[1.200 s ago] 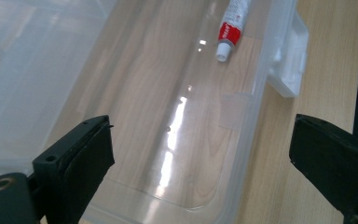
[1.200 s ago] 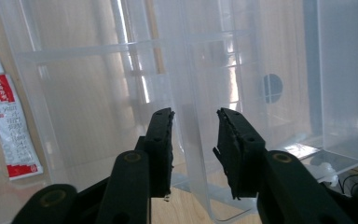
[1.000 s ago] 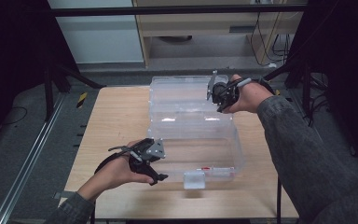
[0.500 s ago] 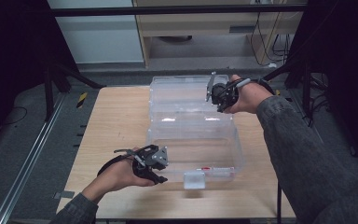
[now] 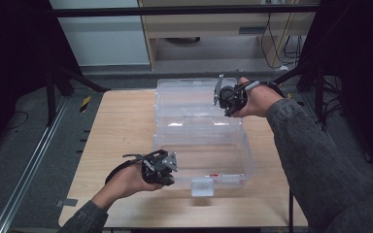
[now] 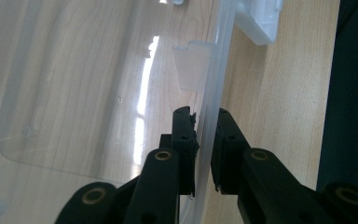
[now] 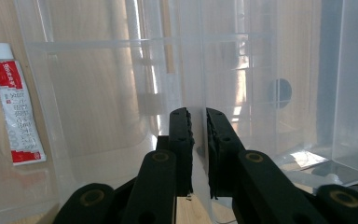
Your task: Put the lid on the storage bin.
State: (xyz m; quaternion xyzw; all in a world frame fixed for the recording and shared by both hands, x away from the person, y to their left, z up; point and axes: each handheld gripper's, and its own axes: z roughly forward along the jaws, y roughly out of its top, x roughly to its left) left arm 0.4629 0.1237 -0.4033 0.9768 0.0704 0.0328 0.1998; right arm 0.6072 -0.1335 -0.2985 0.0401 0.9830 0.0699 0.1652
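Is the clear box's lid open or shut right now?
Open: the lid is swung back beyond the clear box, and the box's latch hangs free.

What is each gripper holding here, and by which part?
Both grip the clear plastic box. The left gripper pinches its near rim beside the latch; the right gripper pinches a thin clear wall at the far end.

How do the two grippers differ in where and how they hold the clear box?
The left gripper grips the clear plastic box at its near left rim; the right gripper grips its far right wall. The left gripper lies low by the wooden table; the right gripper is raised higher. Both are shut on thin clear plastic.
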